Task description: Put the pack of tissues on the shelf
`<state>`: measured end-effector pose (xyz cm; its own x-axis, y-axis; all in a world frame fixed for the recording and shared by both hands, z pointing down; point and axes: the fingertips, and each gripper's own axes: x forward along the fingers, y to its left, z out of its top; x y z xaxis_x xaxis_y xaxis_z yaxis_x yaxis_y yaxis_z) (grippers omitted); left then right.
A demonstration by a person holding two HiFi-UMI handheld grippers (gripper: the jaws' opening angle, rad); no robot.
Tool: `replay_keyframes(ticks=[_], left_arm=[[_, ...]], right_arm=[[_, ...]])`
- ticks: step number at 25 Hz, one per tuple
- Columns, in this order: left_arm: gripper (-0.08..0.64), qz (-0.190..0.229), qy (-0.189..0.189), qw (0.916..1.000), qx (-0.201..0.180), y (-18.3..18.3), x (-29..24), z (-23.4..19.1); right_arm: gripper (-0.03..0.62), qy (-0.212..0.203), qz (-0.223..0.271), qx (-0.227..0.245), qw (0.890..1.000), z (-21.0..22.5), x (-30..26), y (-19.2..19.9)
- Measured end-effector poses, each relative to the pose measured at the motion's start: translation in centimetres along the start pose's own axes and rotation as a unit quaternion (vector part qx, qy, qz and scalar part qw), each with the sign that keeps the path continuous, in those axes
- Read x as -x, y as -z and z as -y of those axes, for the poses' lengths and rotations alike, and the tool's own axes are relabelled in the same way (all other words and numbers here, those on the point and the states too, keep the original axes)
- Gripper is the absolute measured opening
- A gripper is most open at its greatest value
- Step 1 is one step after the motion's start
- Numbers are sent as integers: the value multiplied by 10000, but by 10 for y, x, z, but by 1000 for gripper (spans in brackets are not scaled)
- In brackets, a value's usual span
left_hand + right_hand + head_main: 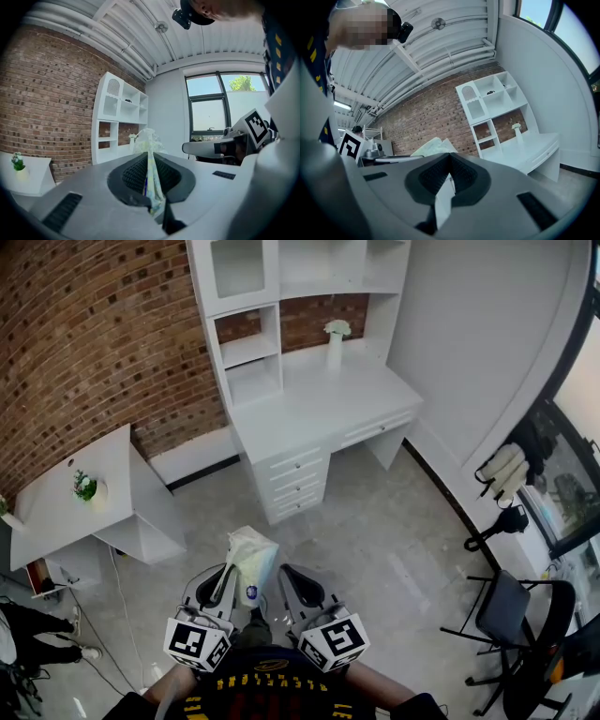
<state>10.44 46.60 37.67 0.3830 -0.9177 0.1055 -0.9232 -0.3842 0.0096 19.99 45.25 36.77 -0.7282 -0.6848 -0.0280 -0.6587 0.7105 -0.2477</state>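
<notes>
- Carrying the pack of tissues [251, 557] in mid-air, low and close to the body, above the pale floor [394, 549] and resting on nothing.
- Gripping it with the left gripper [228, 575], jaws clenched on a thin flap of the patterned wrapper, with the bulk of the pack standing up past the jaw tips.
- Keeping the right gripper [289, 579] just beside the pack but not on it, jaws pressed together. Cannot tell whether the pale sliver in their seam is a scrap or the light floor behind.
- Judged as partway through: pick-up done; carry, placing and release all left.
- Facing the shelf [248, 352], well apart across open floor, above the white desk [323, 404] with its vase [336, 341]. Likely needs a walk forward, a lift to an open compartment, then a release.
- From the head view alone: the layout, meaning the gap to the shelf, the side table [66, 512] against the brick wall [94, 324] at left, and the chair [511, 610] by the window at right.
- From the left gripper view alone: the grip itself, with the wrapper running down into the seam between the ribbed pads.
- From the right gripper view alone: the closed right jaws, plus an unobstructed look into the shelf's empty middle compartments.
</notes>
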Motion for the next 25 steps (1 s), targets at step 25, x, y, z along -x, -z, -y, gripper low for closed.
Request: replay_keyframes(ticks=[25], left_arm=[[14, -14, 833, 9963, 223, -8, -116, -200]], right_arm=[[6, 1042, -10, 89, 9945, 34, -204, 7]])
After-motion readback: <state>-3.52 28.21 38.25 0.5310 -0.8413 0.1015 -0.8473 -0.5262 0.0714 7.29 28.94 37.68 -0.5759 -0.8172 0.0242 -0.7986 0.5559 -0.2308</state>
